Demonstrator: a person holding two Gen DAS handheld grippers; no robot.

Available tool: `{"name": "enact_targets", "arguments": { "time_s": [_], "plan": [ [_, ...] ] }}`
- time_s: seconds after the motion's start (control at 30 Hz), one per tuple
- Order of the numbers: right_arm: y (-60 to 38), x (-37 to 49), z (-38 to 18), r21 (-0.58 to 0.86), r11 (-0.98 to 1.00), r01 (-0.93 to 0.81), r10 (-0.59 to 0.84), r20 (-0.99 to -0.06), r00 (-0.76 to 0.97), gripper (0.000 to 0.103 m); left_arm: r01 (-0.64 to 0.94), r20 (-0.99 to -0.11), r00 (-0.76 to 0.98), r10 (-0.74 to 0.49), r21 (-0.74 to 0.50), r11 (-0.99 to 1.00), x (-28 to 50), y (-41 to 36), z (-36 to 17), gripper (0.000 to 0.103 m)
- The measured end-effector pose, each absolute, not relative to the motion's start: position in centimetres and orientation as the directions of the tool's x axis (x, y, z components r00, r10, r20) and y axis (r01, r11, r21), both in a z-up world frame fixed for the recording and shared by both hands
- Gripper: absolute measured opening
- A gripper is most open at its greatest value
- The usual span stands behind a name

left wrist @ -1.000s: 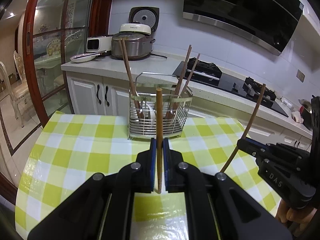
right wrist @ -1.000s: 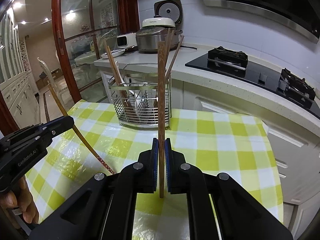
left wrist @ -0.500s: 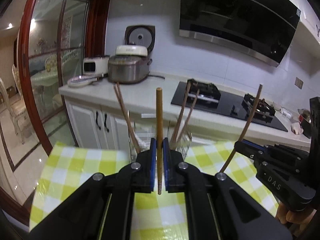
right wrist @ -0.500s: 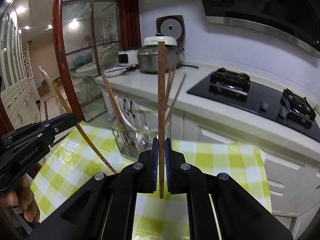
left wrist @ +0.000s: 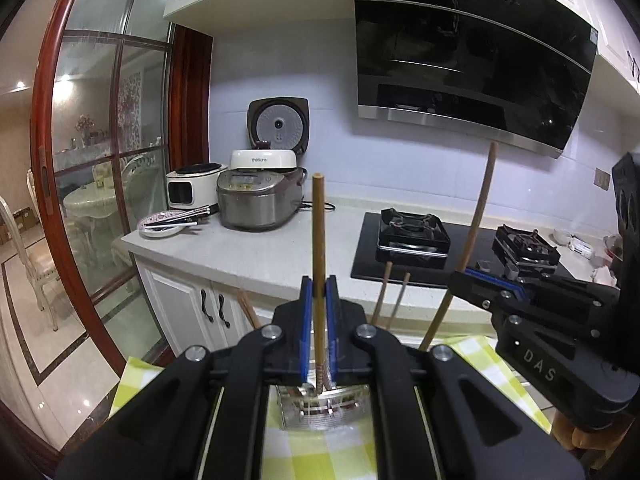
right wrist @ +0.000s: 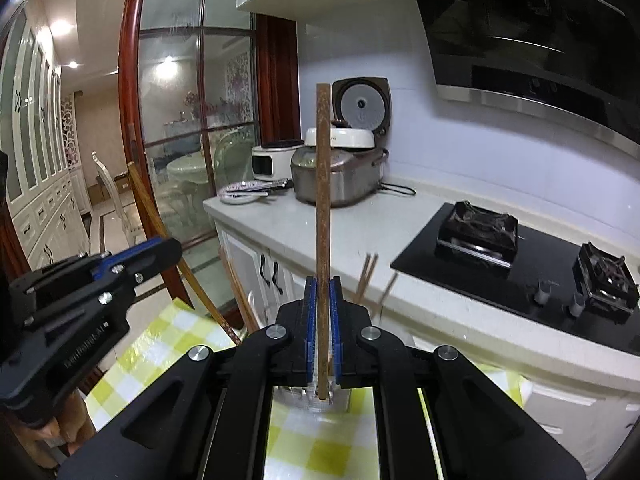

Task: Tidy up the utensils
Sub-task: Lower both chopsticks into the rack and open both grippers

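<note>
My left gripper (left wrist: 319,292) is clamped tight on a light brown chopstick (left wrist: 319,236), the blue pads squeezing it from both sides with hardly any gap between them. The stick stands nearly upright in the grip, most of its length rising above the pads and a short patterned end poking out below. My right gripper (right wrist: 323,292) is clenched the same way on a darker chopstick (right wrist: 323,184), also held close to vertical, its squared top reaching up in front of the rice cooker (right wrist: 338,172) on the kitchen counter (right wrist: 360,224).

Each gripper shows up in the other's camera. From the left wrist I see the right gripper at the right edge, its chopstick leaning up and to the right against the wall. From the right wrist I see the left gripper at the lower left, its chopstick slanting down toward the checked tablecloth (right wrist: 168,344).

The wire utensil holder (left wrist: 324,408) sits on the yellow-green tablecloth directly beneath and ahead of both grippers, mostly hidden behind the fingers. Several other chopsticks (left wrist: 384,296) already stand in it, their tips sticking up on either side of my grip. Neither held stick touches the holder as far as I can tell.
</note>
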State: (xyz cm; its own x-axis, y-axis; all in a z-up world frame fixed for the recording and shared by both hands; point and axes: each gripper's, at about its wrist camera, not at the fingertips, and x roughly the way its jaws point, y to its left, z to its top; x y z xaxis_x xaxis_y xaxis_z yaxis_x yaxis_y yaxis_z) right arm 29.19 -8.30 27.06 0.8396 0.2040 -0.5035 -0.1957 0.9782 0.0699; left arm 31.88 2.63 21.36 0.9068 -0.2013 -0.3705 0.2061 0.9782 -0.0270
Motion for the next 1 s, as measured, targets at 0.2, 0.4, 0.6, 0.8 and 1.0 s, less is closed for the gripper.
{"name": "enact_targets", "arguments": {
  "time_s": [0.2,0.4,0.6,0.8,1.0],
  "plan": [
    [-7.5,31.8,26.0,0.094,0.974,-0.204,0.223,-0.502,0.836,0.007,0.193,-0.398,0.897,-0.191,-0.036,0.981,34.5,2.5,19.6,0.007],
    [-6.6,34.1,22.9,0.1,0.974,-0.202,0.224,-0.532,0.816,0.007,0.178,-0.437,0.88,-0.185,-0.056,0.982,36.6,2.8,16.7,0.007],
    [-6.6,35.5,19.8,0.101,0.976,-0.191,0.214,-0.563,0.798,0.007,0.173,-0.476,0.86,-0.184,-0.067,0.983,38.2,2.9,14.0,0.007],
    [-6.0,36.0,16.5,0.091,0.977,-0.193,0.208,-0.591,0.779,0.007,0.165,-0.509,0.841,-0.181,-0.078,0.983,38.9,2.9,11.5,0.007],
    [-5.7,35.9,13.8,0.084,0.979,-0.188,0.2,-0.607,0.769,0.008,0.156,-0.534,0.827,-0.177,-0.085,0.984,39.1,3.0,9.4,0.007]
  ]
}}
